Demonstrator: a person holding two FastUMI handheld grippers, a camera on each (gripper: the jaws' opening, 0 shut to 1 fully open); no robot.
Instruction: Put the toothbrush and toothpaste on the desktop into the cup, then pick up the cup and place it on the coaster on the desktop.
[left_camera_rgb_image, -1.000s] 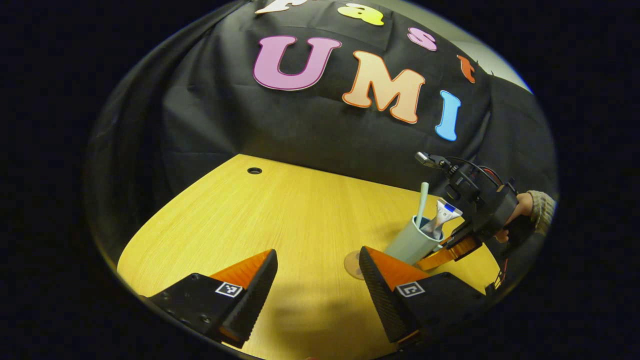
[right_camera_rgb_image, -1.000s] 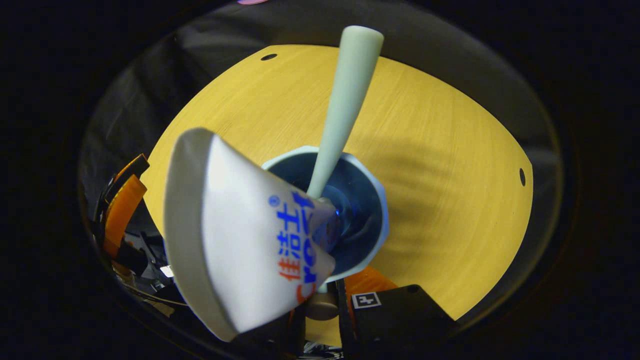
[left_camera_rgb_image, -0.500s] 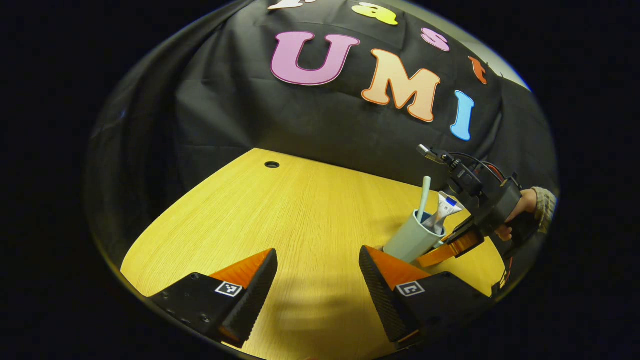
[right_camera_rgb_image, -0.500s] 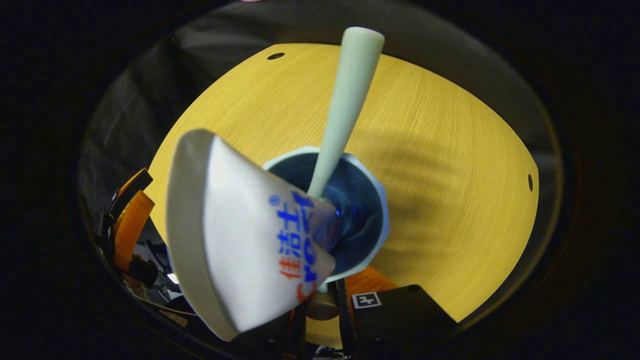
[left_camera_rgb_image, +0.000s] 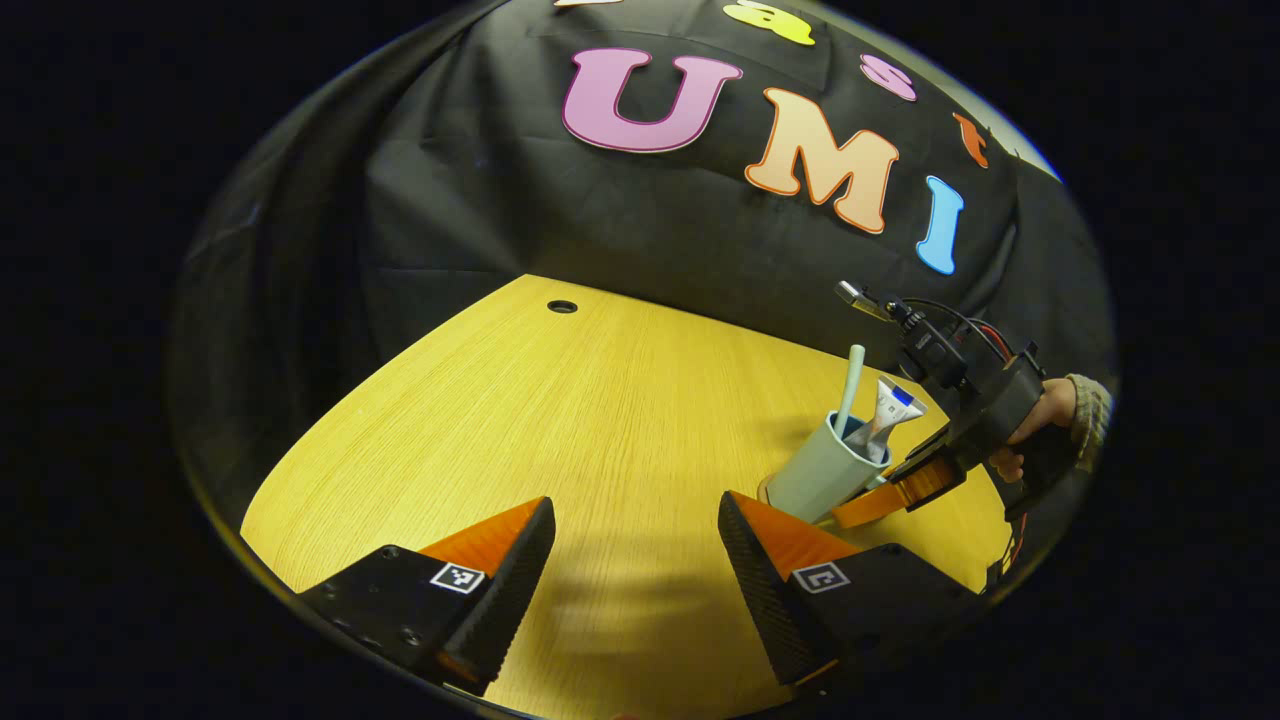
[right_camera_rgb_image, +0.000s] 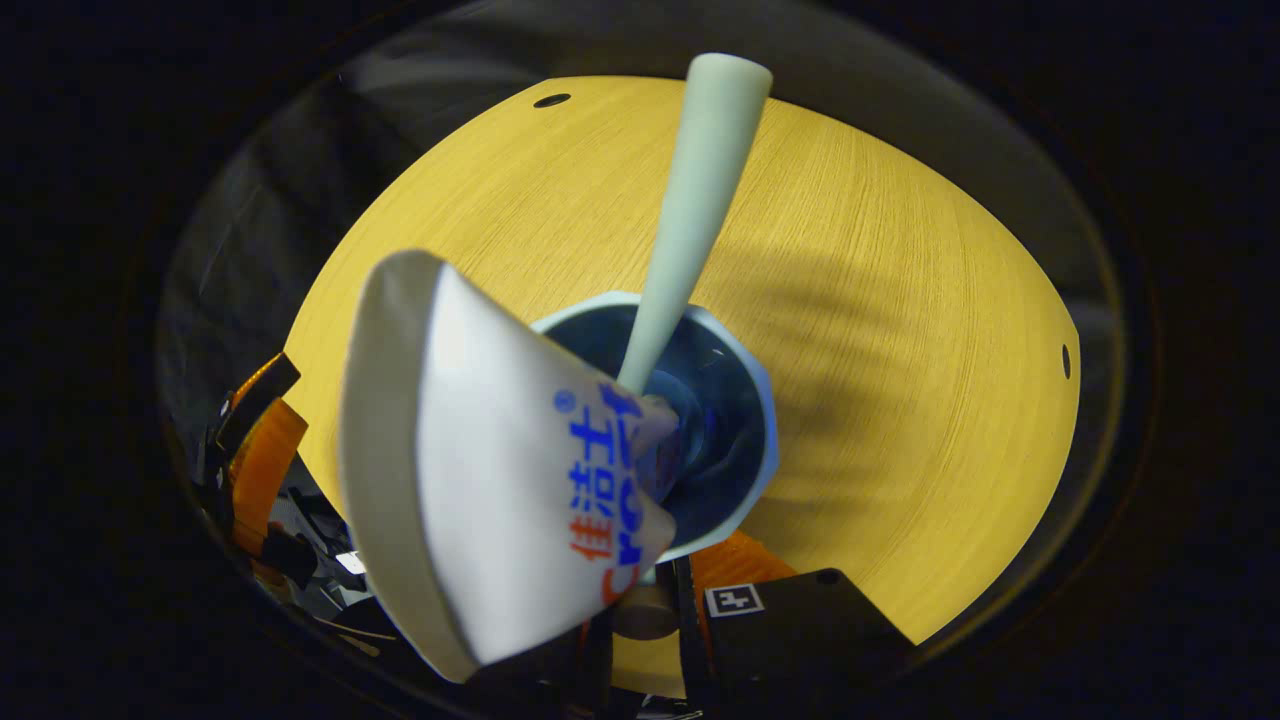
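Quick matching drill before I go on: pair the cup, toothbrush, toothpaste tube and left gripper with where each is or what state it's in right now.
Things:
1. pale grey-green plastic cup
2. mint-green toothbrush
3. white toothpaste tube
4. left gripper

States:
A. fingers apart, holding nothing
B. slim handle standing out of the cup
C. wide crimped end sticking up out of the cup
D. gripped by the right gripper

Pairs: 1-D, 2-B, 3-C, 4-A

Wooden desktop (left_camera_rgb_image: 560, 420); coaster (left_camera_rgb_image: 764, 492) lies under cup (left_camera_rgb_image: 815, 480).
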